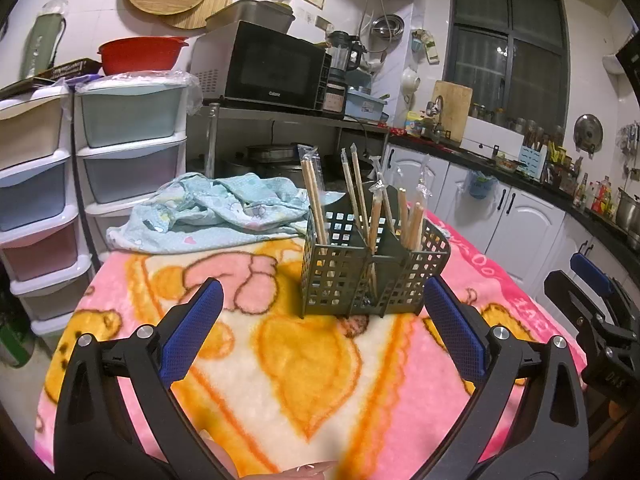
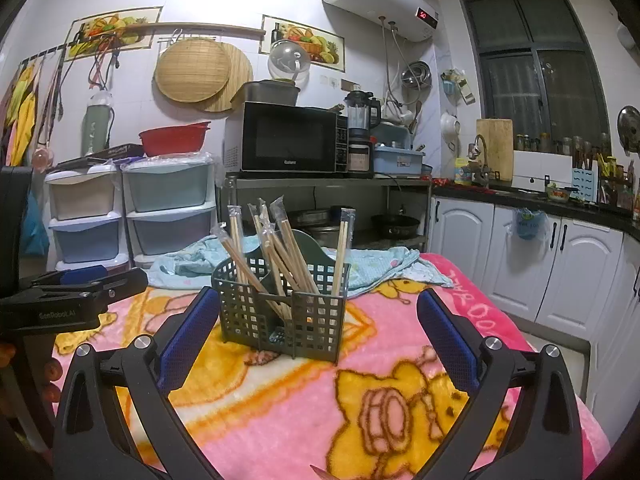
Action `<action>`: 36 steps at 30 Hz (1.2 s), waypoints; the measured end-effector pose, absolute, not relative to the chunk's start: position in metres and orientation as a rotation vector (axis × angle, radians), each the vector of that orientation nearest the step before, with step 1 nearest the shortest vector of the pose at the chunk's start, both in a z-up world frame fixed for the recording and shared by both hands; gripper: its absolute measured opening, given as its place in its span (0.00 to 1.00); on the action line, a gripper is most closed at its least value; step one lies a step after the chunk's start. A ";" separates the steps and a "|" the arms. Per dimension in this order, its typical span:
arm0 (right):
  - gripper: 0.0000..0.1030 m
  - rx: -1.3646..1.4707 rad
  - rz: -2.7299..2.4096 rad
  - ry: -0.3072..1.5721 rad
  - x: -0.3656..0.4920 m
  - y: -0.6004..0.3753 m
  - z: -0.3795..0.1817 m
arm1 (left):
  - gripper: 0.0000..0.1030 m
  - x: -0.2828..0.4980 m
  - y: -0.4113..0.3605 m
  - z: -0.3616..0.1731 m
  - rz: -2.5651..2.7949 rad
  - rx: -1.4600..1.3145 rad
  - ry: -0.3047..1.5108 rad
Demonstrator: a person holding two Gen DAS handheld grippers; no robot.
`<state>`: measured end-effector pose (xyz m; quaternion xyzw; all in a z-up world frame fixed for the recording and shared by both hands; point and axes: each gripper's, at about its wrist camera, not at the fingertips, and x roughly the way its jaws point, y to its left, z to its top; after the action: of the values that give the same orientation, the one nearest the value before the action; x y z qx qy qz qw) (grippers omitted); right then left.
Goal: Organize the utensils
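Chopsticks stood wrapped in the basket just ahead of both tongs, left and right, each wide open, empty. Sorting looked finished; next, likely withdraw.

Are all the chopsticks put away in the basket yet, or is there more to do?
It looks nearly finished. The wrapped chopsticks all stand in the green basket on the pink blanket; none lie loose there. Nothing is in hand: the left gripper and right gripper are both open and empty. At most, straightening the leaning ones remains.
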<state>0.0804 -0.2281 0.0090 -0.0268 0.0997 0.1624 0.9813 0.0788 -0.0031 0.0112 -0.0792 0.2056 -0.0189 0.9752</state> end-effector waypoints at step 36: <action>0.94 -0.060 0.322 0.202 0.081 -0.228 0.008 | 0.90 0.078 0.005 0.008 -0.048 -0.174 0.426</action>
<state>0.0809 -0.2276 0.0080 -0.0300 0.1004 0.1599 0.9816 0.0784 0.0047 0.0079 -0.0861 0.2111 -0.0235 0.9734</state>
